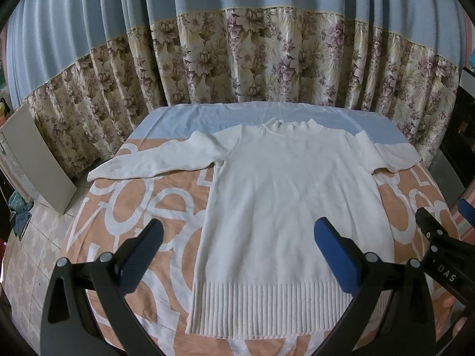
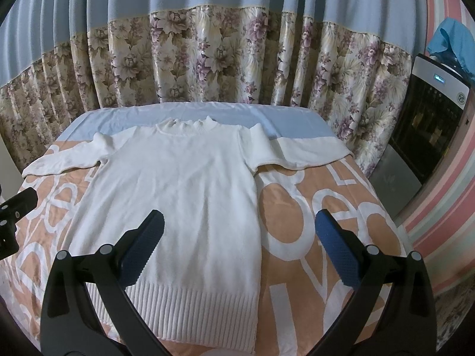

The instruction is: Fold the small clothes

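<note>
Left gripper (image 1: 237,252) jaws spread wide, nothing between them, hovering above the lower body of the white knit sweater (image 1: 285,195); blue pads (image 1: 335,255) on black fingers. Right gripper (image 2: 239,249) jaws also released wide, empty, hanging over the sweater's right edge and the cloth beside it; left pad over the knit, right pad (image 2: 335,252) over the orange print. Neither gripper is touching the fabric, as far as the views show. Sweater lies flat, front up, spread on the surface, ribbed hem (image 1: 267,308) nearest the cameras, mock collar (image 1: 289,126) at the far end, both sleeves stretched out sideways: left sleeve (image 1: 151,163) to the surface's left edge, right sleeve (image 2: 302,151) to its right edge. Surface is covered with an orange cloth with big white letters (image 2: 314,225), and a pale blue sheet (image 2: 237,115) at the far end, under the collar. Part of the right gripper's black body shows at the right edge of the left wrist view, fingertips of a hand (image 1: 454,317) below it. Behind: curtain, blue on top, floral band (image 1: 267,59) below. Tiled floor (image 1: 32,255) on the left, a black-fronted appliance (image 2: 430,124) on the right, with a blue cloth (image 2: 448,41) on top.
</note>
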